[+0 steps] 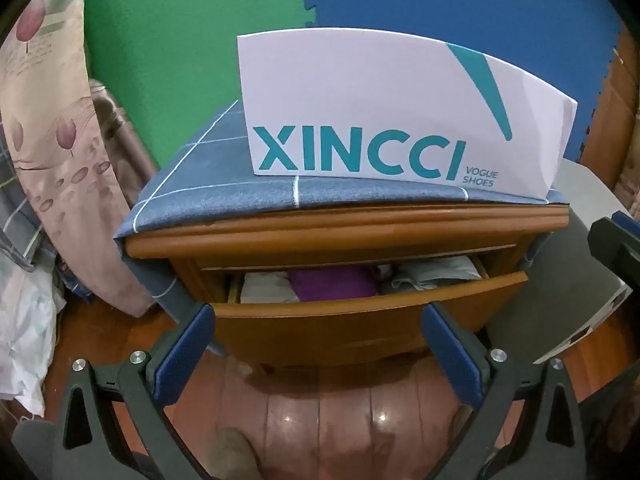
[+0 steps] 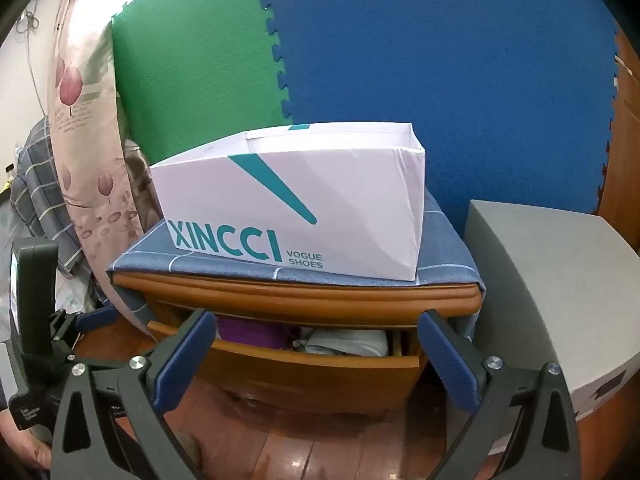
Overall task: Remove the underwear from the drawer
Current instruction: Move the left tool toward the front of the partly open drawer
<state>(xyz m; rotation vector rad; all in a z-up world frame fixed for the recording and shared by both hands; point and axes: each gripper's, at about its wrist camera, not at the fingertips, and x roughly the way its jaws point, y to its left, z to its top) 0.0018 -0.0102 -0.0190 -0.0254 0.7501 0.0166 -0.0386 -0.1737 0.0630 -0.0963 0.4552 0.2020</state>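
A wooden nightstand's top drawer (image 1: 360, 308) (image 2: 320, 364) stands partly pulled out. Inside lie folded clothes: a purple piece (image 1: 332, 284) (image 2: 248, 334), a white piece (image 1: 264, 288) to its left and a pale grey-white piece (image 1: 436, 272) (image 2: 348, 342) to its right. My left gripper (image 1: 318, 320) is open and empty, hovering just in front of the drawer front. My right gripper (image 2: 318, 330) is open and empty, fingertips level with the drawer opening. The left gripper also shows at the left edge of the right wrist view (image 2: 36, 320).
A white open XINCCI shoe box (image 1: 392, 120) (image 2: 296, 208) sits on a blue checked cloth (image 1: 224, 200) (image 2: 444, 256) covering the nightstand top. A grey box (image 2: 560, 288) stands to the right. A floral curtain (image 1: 44, 140) and bedding hang left. Green and blue foam mats line the wall.
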